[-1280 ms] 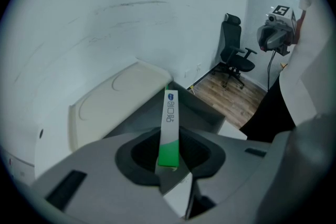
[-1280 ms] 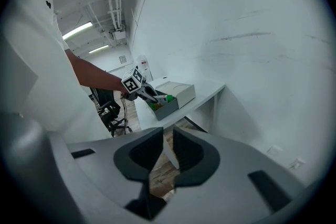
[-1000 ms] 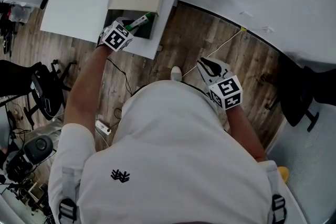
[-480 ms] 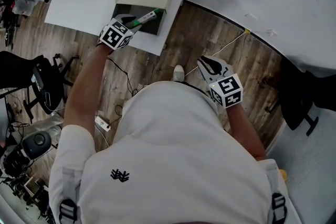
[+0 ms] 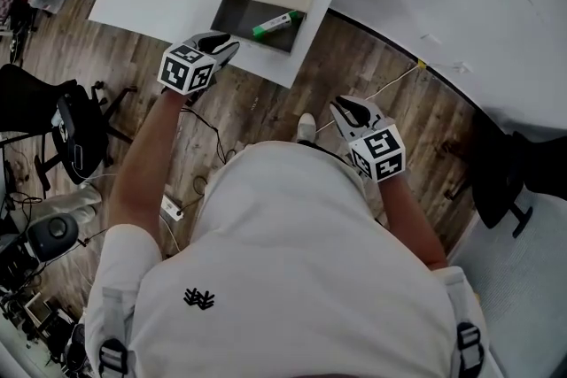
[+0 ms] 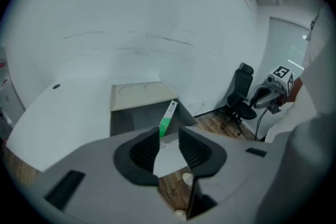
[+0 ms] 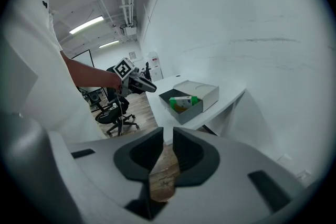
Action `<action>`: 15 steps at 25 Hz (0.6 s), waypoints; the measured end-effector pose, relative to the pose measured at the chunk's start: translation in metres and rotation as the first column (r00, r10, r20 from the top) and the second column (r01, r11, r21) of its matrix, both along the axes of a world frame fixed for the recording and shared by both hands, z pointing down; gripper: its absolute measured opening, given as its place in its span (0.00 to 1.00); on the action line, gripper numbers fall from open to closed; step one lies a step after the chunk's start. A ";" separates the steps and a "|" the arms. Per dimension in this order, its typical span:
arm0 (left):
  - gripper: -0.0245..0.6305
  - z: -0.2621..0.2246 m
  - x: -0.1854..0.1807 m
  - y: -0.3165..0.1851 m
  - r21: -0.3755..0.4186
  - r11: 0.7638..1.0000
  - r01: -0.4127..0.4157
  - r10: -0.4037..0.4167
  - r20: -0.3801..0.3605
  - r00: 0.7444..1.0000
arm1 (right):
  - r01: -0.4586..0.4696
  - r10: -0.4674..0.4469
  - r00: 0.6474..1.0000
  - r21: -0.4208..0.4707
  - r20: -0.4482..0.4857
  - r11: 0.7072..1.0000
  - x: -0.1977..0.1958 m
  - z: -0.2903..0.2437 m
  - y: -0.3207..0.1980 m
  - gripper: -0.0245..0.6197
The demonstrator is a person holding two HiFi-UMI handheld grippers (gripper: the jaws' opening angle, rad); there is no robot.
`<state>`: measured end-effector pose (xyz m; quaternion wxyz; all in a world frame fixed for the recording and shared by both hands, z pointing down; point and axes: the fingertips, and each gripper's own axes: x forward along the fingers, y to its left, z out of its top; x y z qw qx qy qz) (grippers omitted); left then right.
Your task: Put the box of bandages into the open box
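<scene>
Green-ended bandage box leans in open box, white end raised.

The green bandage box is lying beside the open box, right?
Not quite. The green bandage box is lying inside the open box, not beside it. The head view shows it resting against the box's dark inside.

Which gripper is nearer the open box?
Left. The left gripper, jaws closing on nothing, sits just short of the open box; the right gripper hangs farther back over the floor.
</scene>
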<state>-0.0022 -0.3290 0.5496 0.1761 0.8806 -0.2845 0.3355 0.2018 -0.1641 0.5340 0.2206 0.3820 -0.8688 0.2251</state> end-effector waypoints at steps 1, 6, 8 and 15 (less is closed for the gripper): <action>0.21 -0.004 -0.005 0.005 -0.005 1.000 0.015 -0.015 -0.024 1.000 | 0.001 -0.001 1.000 0.003 -0.002 1.000 -0.006 -0.001 0.001 0.13; 0.08 -0.018 -0.034 0.041 -0.023 0.997 0.067 -0.069 -0.098 0.993 | -0.008 0.008 1.000 0.022 -0.018 1.000 -0.036 -0.006 0.013 0.10; 0.06 -0.021 -0.044 0.056 -0.039 0.997 0.068 -0.073 -0.116 0.991 | -0.013 0.013 1.000 0.031 -0.026 0.999 -0.048 -0.008 0.017 0.09; 0.05 -0.037 -0.067 0.117 -0.092 0.994 0.055 -0.074 -0.218 0.973 | -0.038 0.040 0.999 0.048 -0.033 0.998 -0.088 -0.021 0.037 0.06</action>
